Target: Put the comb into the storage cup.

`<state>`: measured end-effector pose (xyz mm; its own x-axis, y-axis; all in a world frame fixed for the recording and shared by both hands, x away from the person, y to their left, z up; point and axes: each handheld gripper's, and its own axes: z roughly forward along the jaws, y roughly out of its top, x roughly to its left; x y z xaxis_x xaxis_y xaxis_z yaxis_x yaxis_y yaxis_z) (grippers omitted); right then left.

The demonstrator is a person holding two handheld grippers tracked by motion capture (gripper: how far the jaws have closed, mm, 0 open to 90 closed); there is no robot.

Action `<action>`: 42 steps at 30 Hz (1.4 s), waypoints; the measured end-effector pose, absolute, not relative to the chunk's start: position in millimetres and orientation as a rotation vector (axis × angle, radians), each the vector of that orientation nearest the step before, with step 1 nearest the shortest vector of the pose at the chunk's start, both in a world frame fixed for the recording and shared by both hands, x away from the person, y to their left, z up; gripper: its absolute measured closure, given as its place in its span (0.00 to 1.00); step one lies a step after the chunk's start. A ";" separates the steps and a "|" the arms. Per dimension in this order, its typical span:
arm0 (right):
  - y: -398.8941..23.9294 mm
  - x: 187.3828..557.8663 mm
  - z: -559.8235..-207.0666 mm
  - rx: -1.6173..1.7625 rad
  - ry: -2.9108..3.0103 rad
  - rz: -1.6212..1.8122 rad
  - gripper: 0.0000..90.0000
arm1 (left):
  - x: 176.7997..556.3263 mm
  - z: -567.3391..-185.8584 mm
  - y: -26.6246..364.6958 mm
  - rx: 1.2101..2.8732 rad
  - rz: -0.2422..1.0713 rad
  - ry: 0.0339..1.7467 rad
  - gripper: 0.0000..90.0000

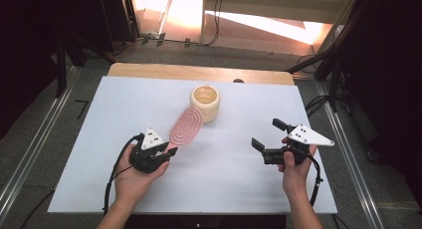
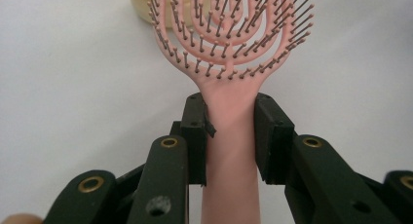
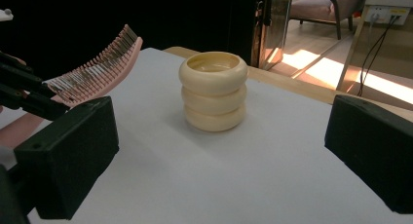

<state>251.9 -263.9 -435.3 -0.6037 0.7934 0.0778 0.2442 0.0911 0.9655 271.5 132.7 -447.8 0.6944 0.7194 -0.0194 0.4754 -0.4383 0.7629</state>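
A pink hairbrush [image 1: 185, 125] with an open-slotted head and dark bristles is held off the white table by its handle [image 2: 229, 136]. My left gripper [image 1: 166, 153] is shut on that handle, the head pointing toward a cream ribbed cup [image 1: 205, 102]. The brush head [image 3: 97, 63] hangs tilted at the left of the right gripper view, bristles facing up. My right gripper [image 1: 267, 134] stands open at the right of the table with nothing between its pads [image 3: 68, 160], facing the cup [image 3: 213, 90] from a distance.
The white table top [image 1: 224, 174] sits on a wooden board [image 1: 149, 69] that shows at the far edge. Dark floor and metal rails flank both sides. Cables trail from each gripper toward the near edge.
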 end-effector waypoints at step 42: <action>-186.5 262.0 -428.7 1.083 1.989 1.729 0.00 | 259.9 -459.9 88.0 1.943 0.449 0.725 0.78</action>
<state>262.0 -186.5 -428.7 -0.6748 0.6944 0.2500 0.3443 -0.0034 0.9389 259.9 88.0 -459.9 0.7537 0.6572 0.0043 0.2966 -0.3460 0.8901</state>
